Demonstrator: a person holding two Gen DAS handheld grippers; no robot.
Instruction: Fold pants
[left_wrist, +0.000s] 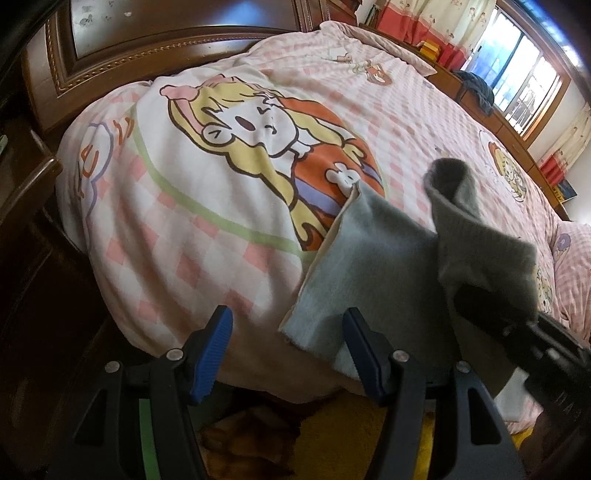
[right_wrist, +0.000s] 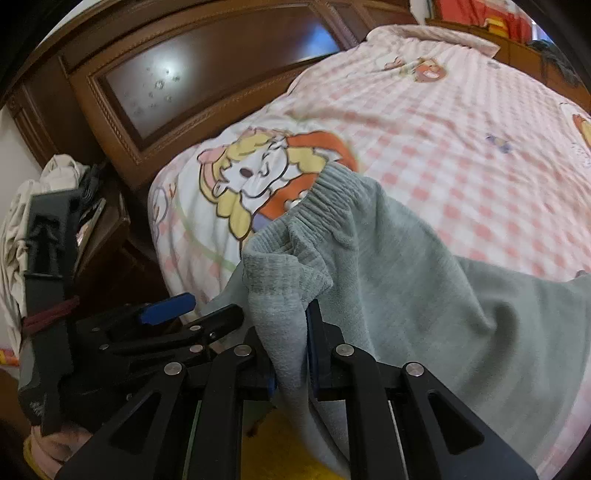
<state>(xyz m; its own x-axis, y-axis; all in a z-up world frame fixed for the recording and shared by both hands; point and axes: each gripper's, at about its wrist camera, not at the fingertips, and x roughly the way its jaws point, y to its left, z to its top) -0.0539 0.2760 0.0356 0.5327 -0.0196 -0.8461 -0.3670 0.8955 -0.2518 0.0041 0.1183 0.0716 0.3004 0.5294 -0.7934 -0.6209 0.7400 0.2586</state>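
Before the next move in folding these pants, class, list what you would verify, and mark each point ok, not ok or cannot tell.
1. Right hand-held gripper clamped on the grey pants: ok.
2. Left hand-held gripper open, nothing pinched between its jaws: ok.
3. Pants edge lies right by the left gripper's inner finger: ok.
4. Pants lying flat on the checked quilt: not ok, bunched and lifted.
5. Elastic waistband visible: ok.
6. Both legs aligned: cannot tell.
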